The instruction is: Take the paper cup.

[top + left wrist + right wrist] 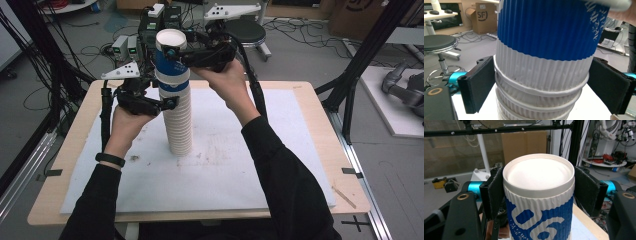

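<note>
Right gripper (537, 195) clamped on blue top cup (539, 202), left gripper (537, 85) clenched around white cup stack (180, 125), inverted on counter (300, 90)

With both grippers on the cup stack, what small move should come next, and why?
Probably lift the right gripper straight up: its fingers clamp the top blue cup, upside down, while the left gripper braces the white stack, so the cup should slide off.

White mat (240, 175) lies bare around the cup stack (180, 125).
</note>
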### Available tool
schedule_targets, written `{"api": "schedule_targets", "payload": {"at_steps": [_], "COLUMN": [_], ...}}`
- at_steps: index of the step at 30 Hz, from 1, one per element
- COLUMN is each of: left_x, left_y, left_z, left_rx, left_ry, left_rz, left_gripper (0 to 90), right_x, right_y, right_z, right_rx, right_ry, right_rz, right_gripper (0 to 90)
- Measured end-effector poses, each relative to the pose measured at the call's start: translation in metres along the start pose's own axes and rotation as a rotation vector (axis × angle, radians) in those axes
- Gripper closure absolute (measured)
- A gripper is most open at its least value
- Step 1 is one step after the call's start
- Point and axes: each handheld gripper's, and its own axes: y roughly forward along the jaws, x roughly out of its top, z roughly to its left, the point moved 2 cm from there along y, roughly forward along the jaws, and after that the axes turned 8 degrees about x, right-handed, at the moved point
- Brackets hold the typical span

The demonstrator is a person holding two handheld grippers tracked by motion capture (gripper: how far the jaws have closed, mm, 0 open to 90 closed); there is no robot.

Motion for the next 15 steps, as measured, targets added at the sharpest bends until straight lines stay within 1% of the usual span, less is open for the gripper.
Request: {"api": "schedule_targets", "payload": {"at_steps": [1, 3, 4, 8, 12, 14, 15], "left_x": [0.0, 0.0, 0.0, 0.0, 0.0, 0.0, 0.0], "left_y": [0.0, 0.0, 0.0, 0.0, 0.0, 0.0, 0.0], "left_z": [0.0, 0.0, 0.0, 0.0, 0.001, 0.001, 0.001], "left_rx": [0.0, -0.001, -0.002, -0.002, -0.001, -0.001, -0.002], "left_ry": [0.0, 0.001, 0.002, 0.004, 0.003, 0.003, 0.003], "left_rz": [0.0, 0.001, 0.001, 0.004, 0.005, 0.004, 0.003], "left_gripper": [10.6, 10.6, 10.6, 10.6, 10.6, 10.6, 10.6], "right_x": [0.002, 0.003, 0.006, 0.01, 0.014, 0.017, 0.017], "right_y": [-0.003, -0.003, -0.006, -0.011, -0.017, -0.022, -0.022], "right_z": [0.001, 0.002, 0.002, 0.005, 0.006, 0.008, 0.008], "right_rx": [0.003, 0.005, 0.003, 0.001, 0.0, -0.002, -0.002], "right_ry": [-0.003, -0.001, -0.008, -0.011, -0.023, -0.029, -0.029], "right_rz": [-0.019, -0.025, -0.035, -0.054, -0.072, -0.092, -0.092], "right_gripper": [29.6, 29.6, 29.6, 29.6, 29.6, 29.7, 29.7]}}
